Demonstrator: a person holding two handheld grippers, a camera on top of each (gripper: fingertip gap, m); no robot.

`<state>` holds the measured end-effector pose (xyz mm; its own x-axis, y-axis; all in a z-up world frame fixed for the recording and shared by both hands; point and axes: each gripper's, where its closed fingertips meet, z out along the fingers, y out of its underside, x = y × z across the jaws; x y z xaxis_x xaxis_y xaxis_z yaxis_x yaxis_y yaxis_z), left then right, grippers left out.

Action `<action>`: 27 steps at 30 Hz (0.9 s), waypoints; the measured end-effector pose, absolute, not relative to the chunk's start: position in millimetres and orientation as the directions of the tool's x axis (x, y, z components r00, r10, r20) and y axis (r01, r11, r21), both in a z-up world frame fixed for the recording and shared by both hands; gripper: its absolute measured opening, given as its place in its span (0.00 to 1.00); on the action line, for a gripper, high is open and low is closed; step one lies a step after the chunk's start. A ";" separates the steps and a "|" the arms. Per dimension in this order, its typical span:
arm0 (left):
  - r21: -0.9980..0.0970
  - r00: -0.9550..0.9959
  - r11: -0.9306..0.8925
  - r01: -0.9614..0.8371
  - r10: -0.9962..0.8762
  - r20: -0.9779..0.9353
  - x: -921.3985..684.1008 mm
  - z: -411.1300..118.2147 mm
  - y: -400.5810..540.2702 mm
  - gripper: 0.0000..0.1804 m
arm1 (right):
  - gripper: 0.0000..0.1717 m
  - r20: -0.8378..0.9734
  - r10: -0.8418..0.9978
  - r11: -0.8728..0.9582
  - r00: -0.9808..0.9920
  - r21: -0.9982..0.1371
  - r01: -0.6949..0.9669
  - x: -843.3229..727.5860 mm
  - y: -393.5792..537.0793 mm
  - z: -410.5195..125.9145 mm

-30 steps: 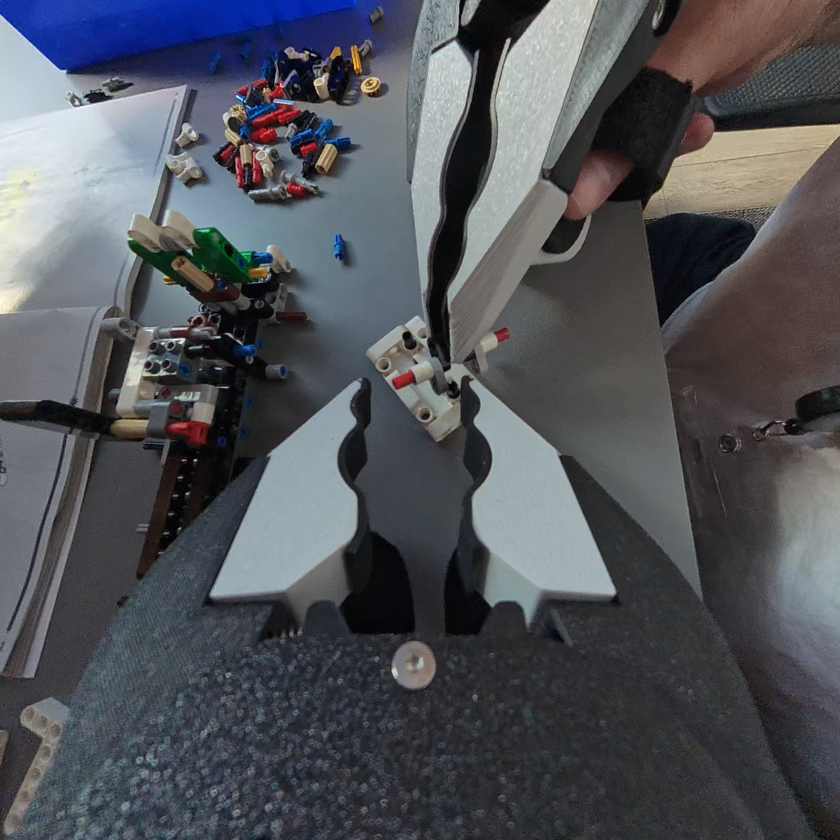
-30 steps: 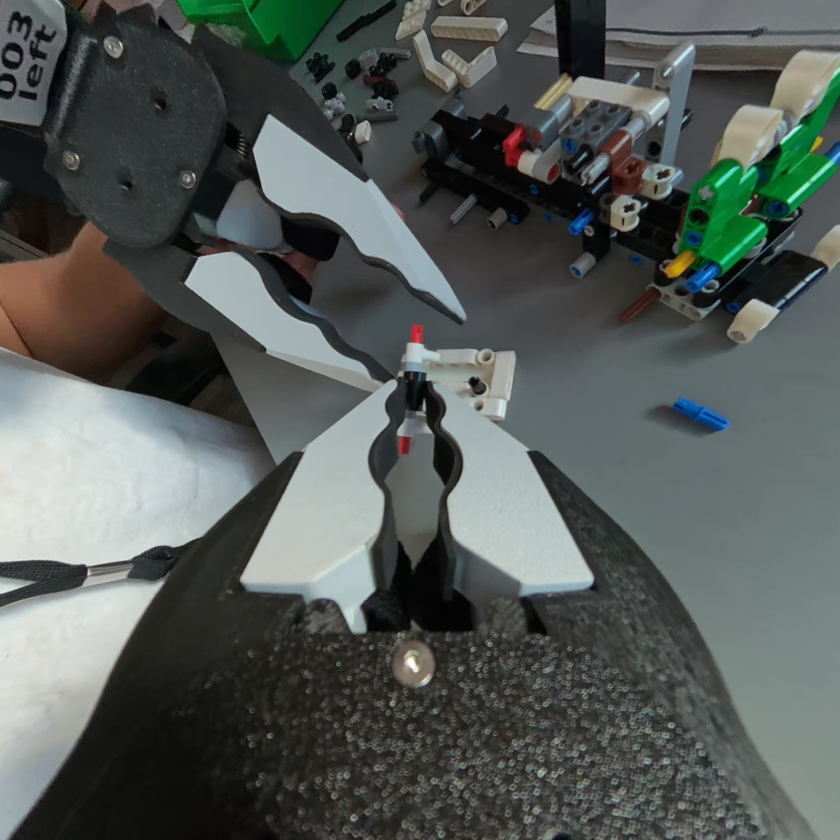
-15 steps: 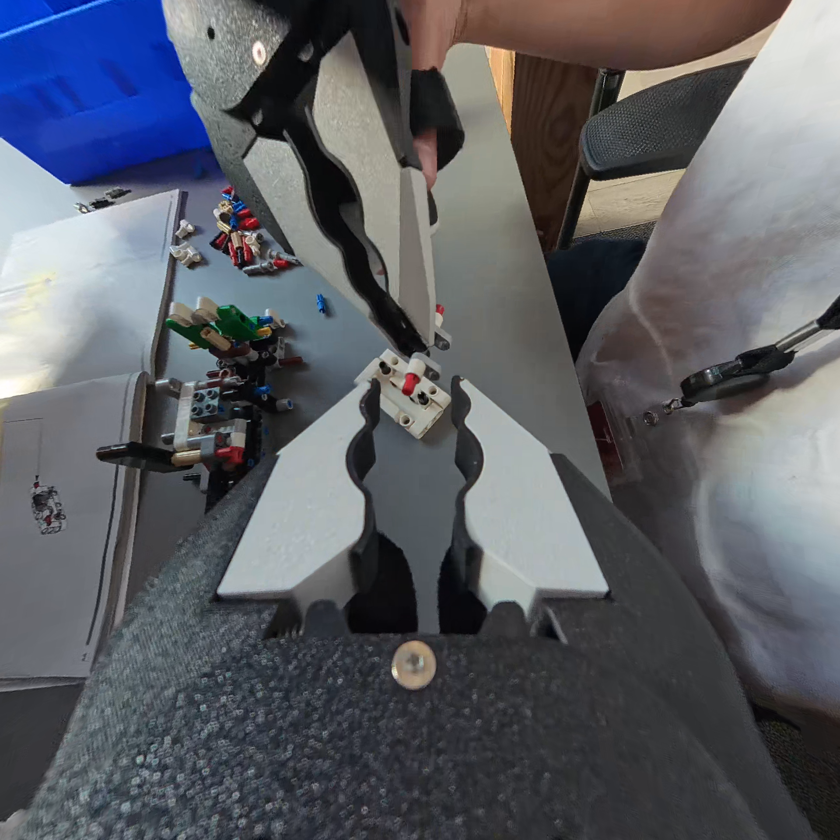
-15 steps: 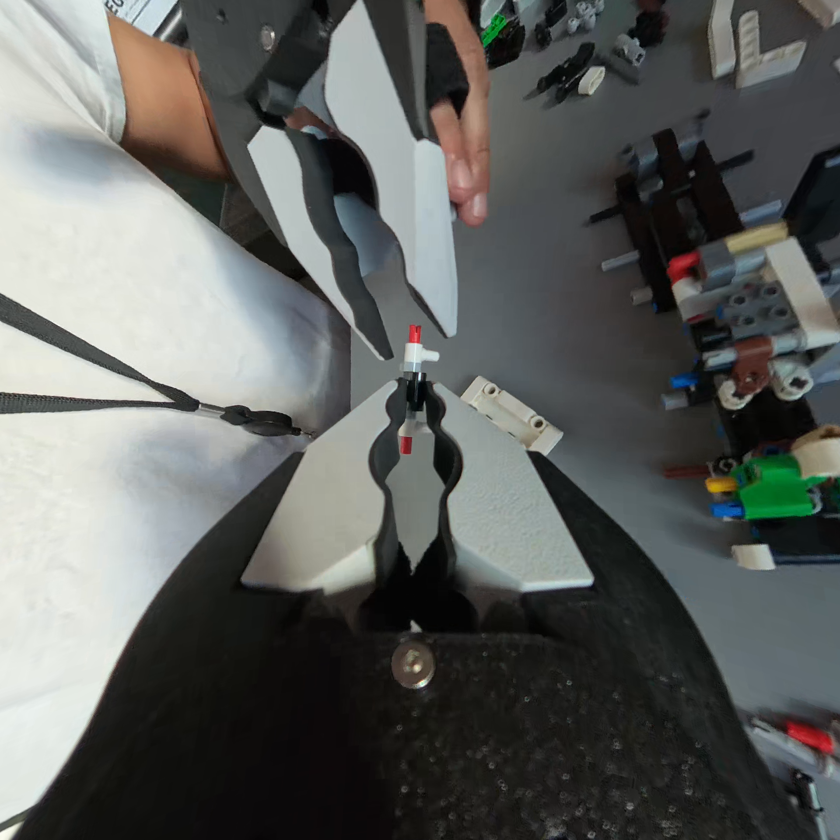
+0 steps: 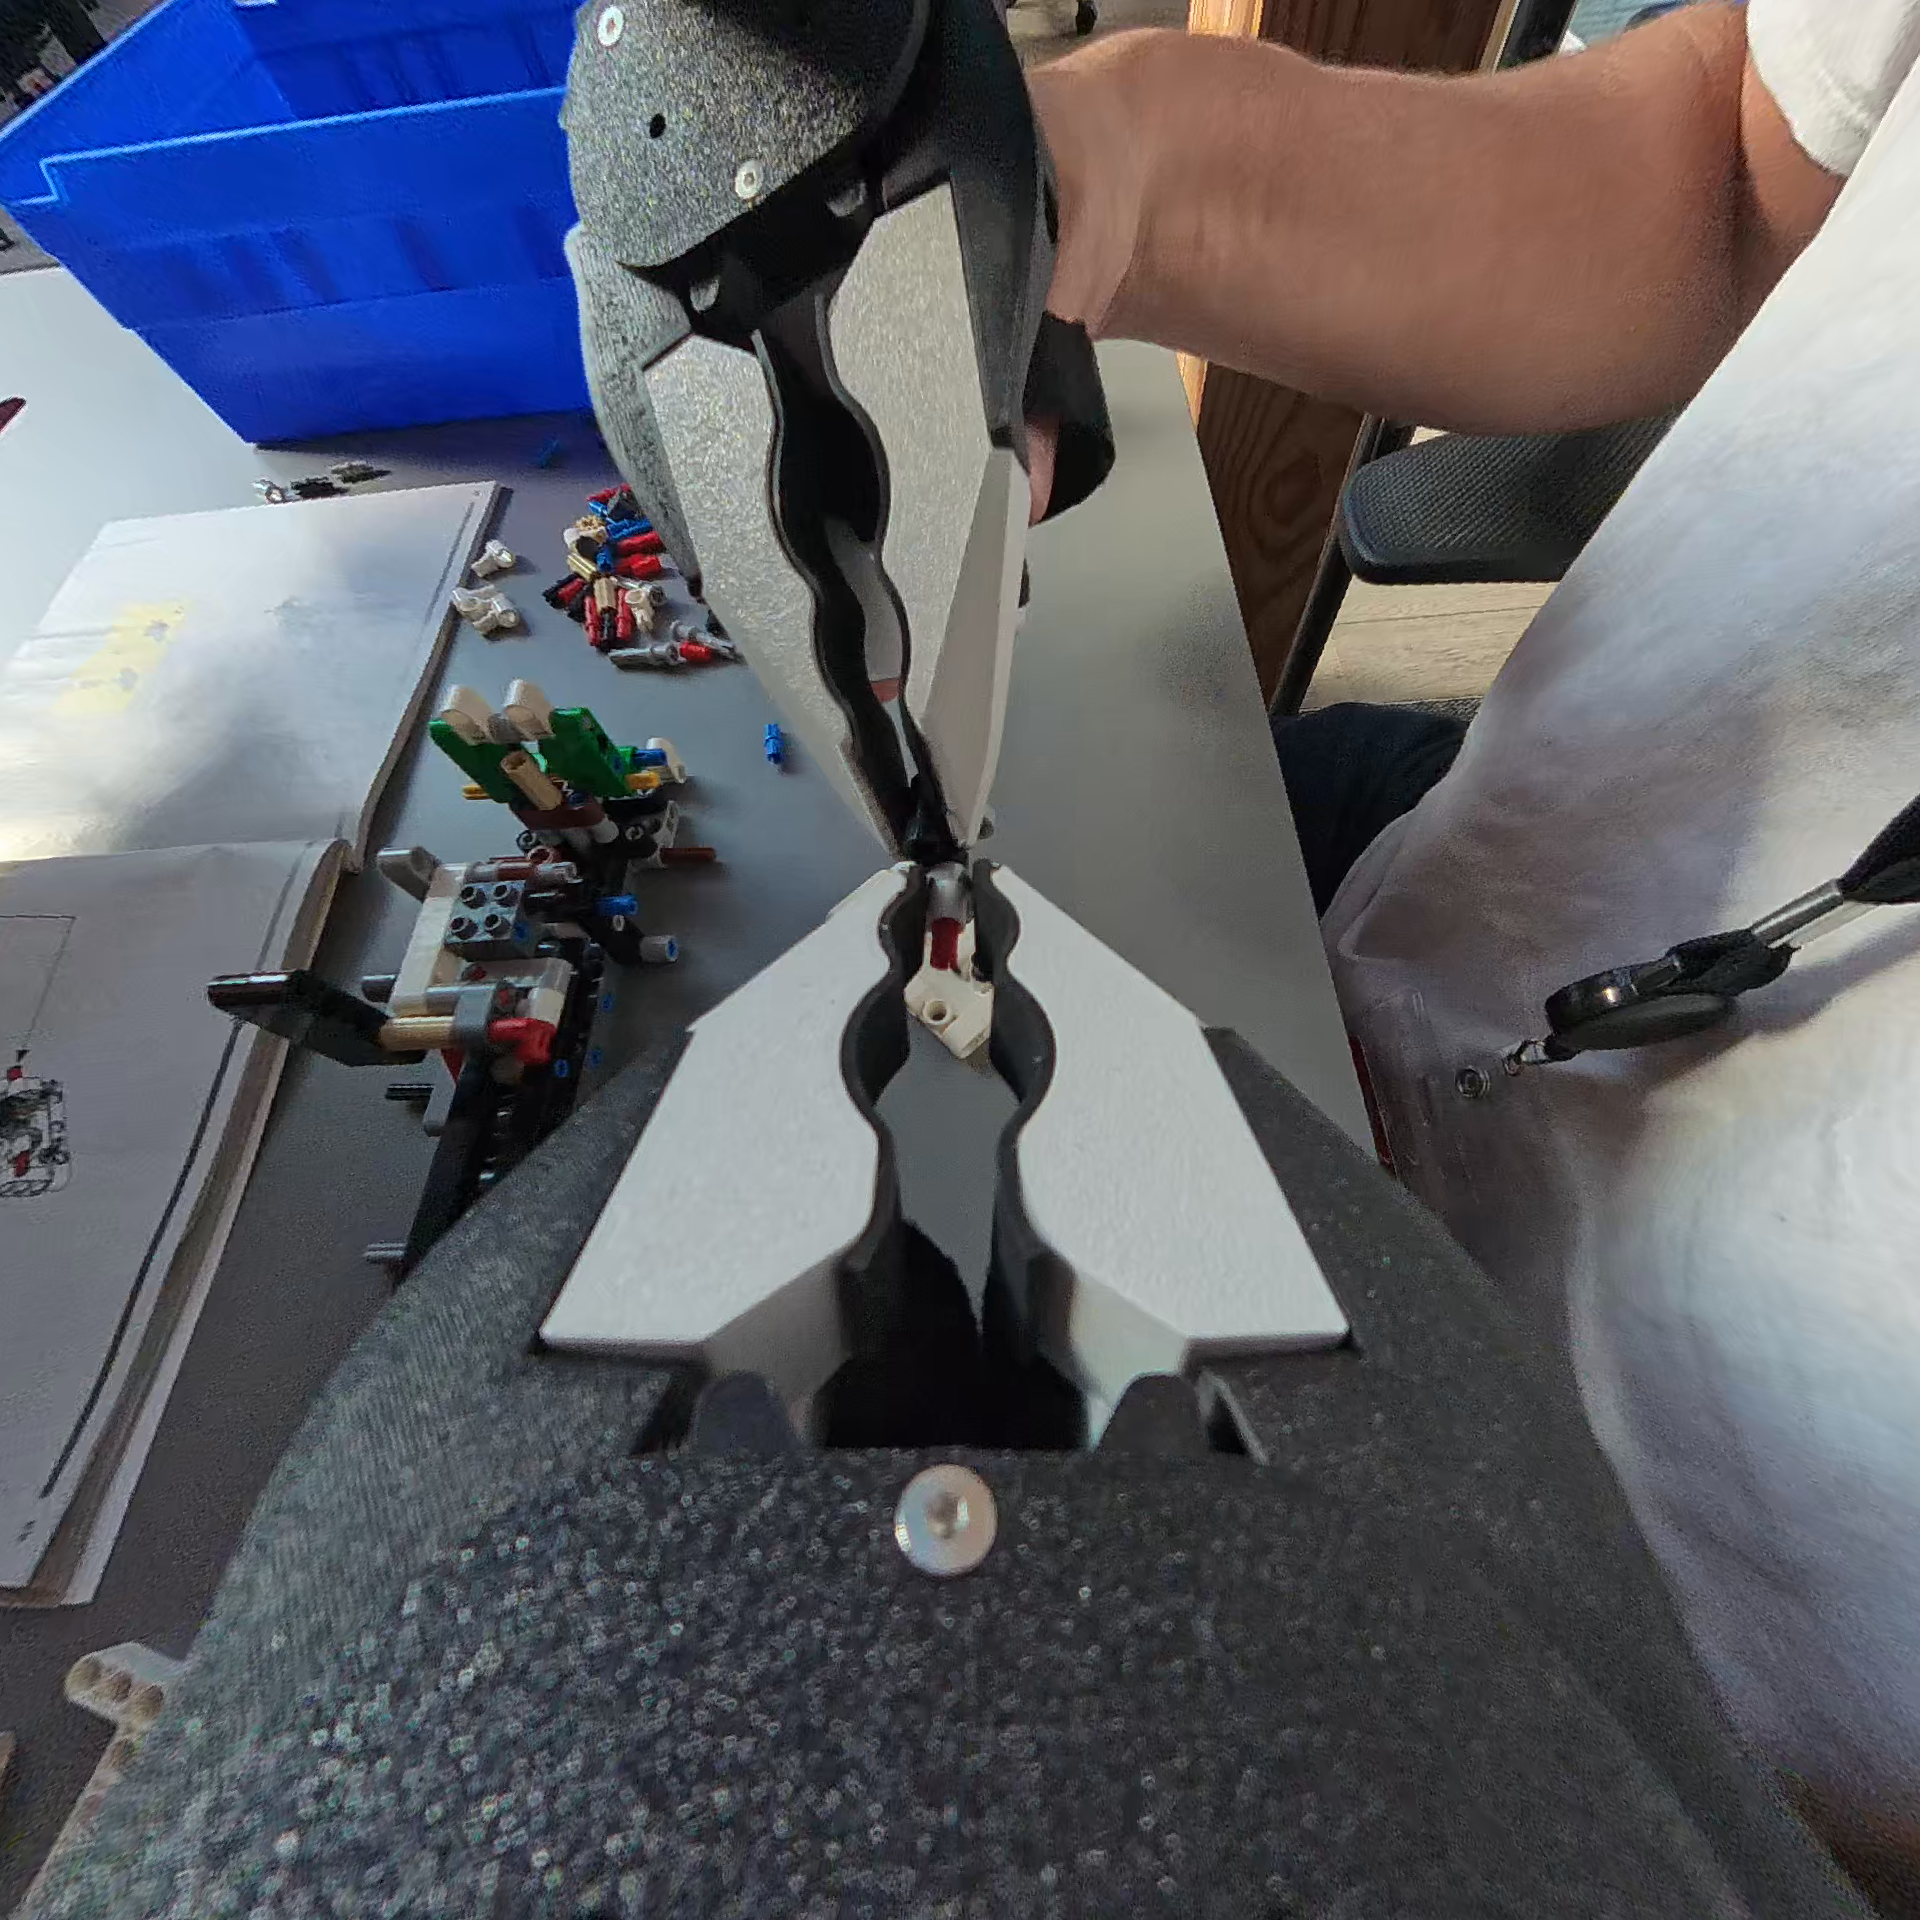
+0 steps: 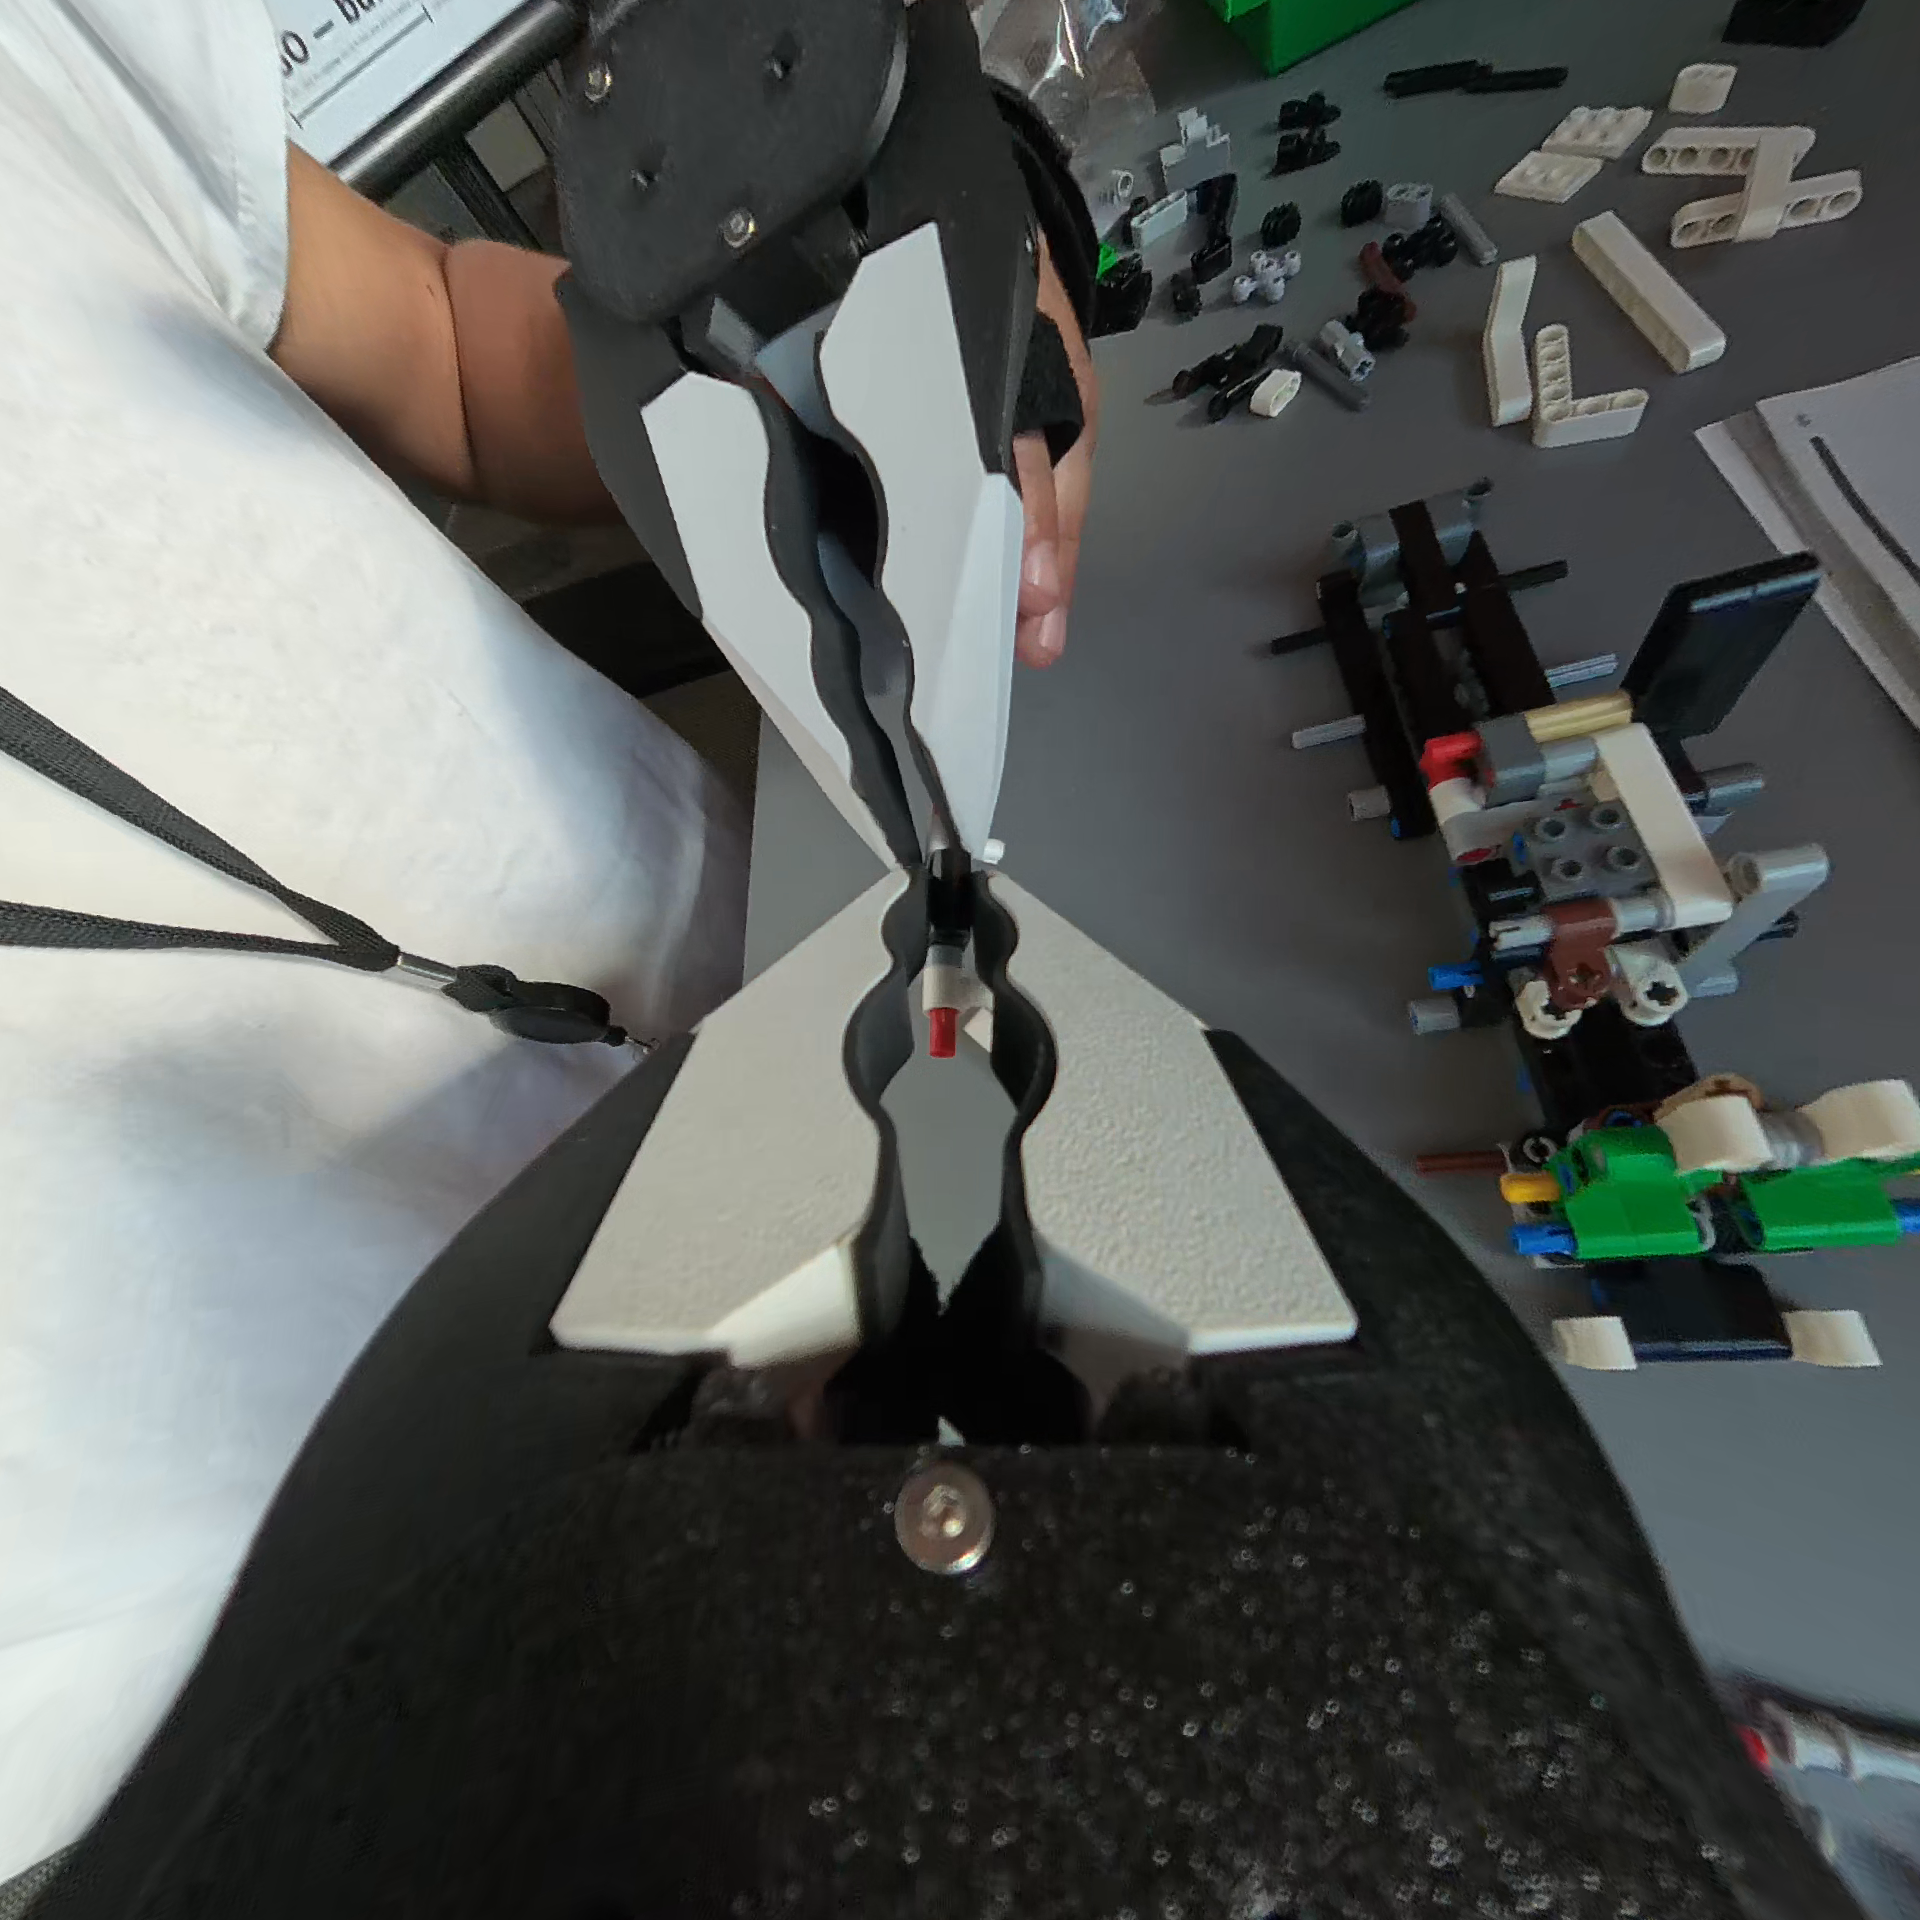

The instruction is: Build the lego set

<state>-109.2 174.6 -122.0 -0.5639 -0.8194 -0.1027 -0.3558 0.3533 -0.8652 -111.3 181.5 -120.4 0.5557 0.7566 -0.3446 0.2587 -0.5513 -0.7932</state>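
Note:
My right gripper (image 6: 945,883) is shut on a small pin assembly (image 6: 940,997): a black connector sits between the pads, and a white sleeve and a red axle end point back at the camera. My left gripper (image 5: 940,883) meets it tip to tip and is shut on the other end of the same assembly (image 5: 943,925), on a grey connector with a red axle end. The right gripper (image 5: 930,831) comes down from above in the left wrist view, and the left gripper (image 6: 935,842) does the same in the right wrist view. A white frame piece (image 5: 951,1023) lies on the grey table (image 5: 1122,831) below.
A partly built model (image 5: 488,966) with a green section (image 5: 540,748) lies left of the grippers. Behind it are a pile of small pieces (image 5: 623,582), open booklets (image 5: 208,644) and a blue bin (image 5: 312,260). White beams (image 6: 1621,291) lie farther off. A person in a white shirt (image 5: 1714,935) sits close by. Only a small space, under 4 cm, lies between the two pairs of fingers.
My left gripper was open near the white frame piece; it has come tip to tip with the right gripper and closed on the far end of the pin assembly, which the right gripper kept holding.

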 end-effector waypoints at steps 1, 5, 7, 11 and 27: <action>-0.871 -0.559 0.330 -0.364 -0.826 -0.079 -108.8 -122.8 174.0 0.03 | 0.03 -0.372 0.750 -0.563 0.547 -0.793 0.232 -111.2 180.9 -121.6; -0.906 -0.501 0.221 -0.362 -0.866 -0.012 -104.1 -121.1 176.9 0.03 | 0.03 -0.418 0.716 -0.574 0.559 -0.809 0.130 -106.7 183.9 -121.4; -0.926 -0.458 0.169 -0.337 -0.889 0.004 -101.7 -115.9 180.5 0.02 | 0.06 -0.431 0.704 -0.555 0.565 -0.829 0.059 -102.8 185.6 -114.9; -0.964 -0.339 0.088 -0.252 -0.941 0.002 -99.1 -104.0 192.3 0.02 | 0.13 -0.511 0.606 -0.492 0.610 -0.843 -0.216 -75.7 197.8 -93.9; -0.962 -0.367 0.141 -0.234 -0.929 -0.047 -104.9 -103.5 176.2 0.10 | 0.08 -0.751 0.523 -0.574 0.404 -0.660 -0.484 -105.4 186.8 -99.6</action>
<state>-104.9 176.2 -103.5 -0.3669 -0.9291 -0.0468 -0.2343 0.1410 -0.9619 -105.4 186.8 -99.6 0.4040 0.5230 -0.7505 -0.4844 -0.5737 -0.6605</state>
